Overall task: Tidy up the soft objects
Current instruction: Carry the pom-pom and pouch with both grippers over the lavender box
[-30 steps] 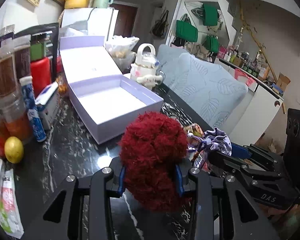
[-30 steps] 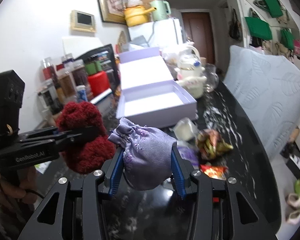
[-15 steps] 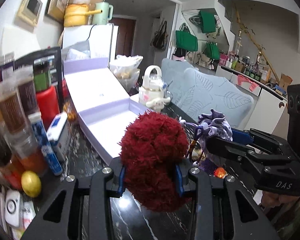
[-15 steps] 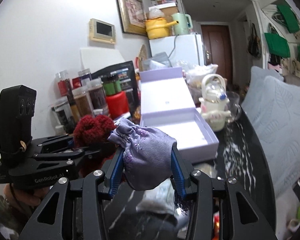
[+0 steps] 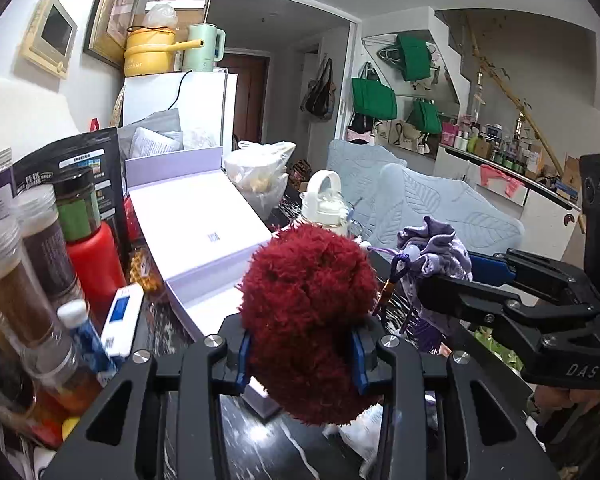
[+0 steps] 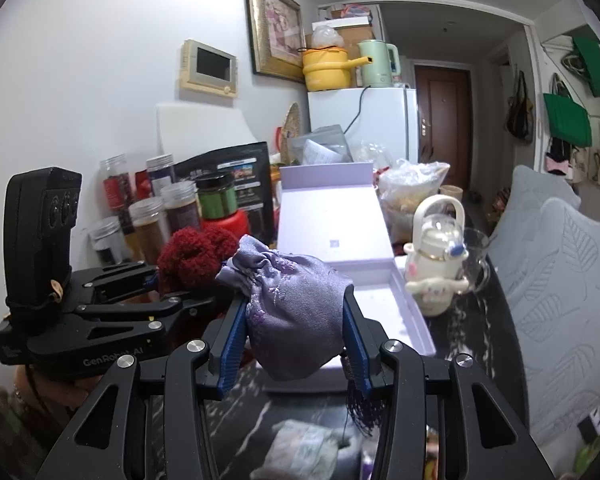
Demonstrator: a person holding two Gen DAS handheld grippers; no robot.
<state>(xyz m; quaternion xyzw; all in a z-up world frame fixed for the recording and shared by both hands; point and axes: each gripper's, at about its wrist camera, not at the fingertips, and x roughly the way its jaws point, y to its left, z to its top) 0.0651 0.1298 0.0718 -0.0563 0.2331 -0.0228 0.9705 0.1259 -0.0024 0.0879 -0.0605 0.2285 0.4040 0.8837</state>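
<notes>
1. Against a second earlier, both views now look across the black marble-patterned table [image 5: 172, 324] from higher up; the open lavender cardboard gift box [image 6: 380, 300] has slid lower in each picture and lies just past the gripped items.
2. The left gripper [image 5: 302, 354] has its blue pads clamped on a fuzzy dark-red yarn ball [image 5: 308, 312], held above the box's near corner, as before.
3. The right gripper [image 6: 296, 338] is closed on a lilac satin drawstring pouch [image 6: 296, 312], held above the box's near wall; its purple tassel [image 6: 360, 408] hangs below.
4. The snack packets seen beneath the right gripper earlier are mostly out of view now.
5. Readable writing: "GenRobot.AI" on the left gripper's side, "DAS" on the right gripper's side.
</notes>
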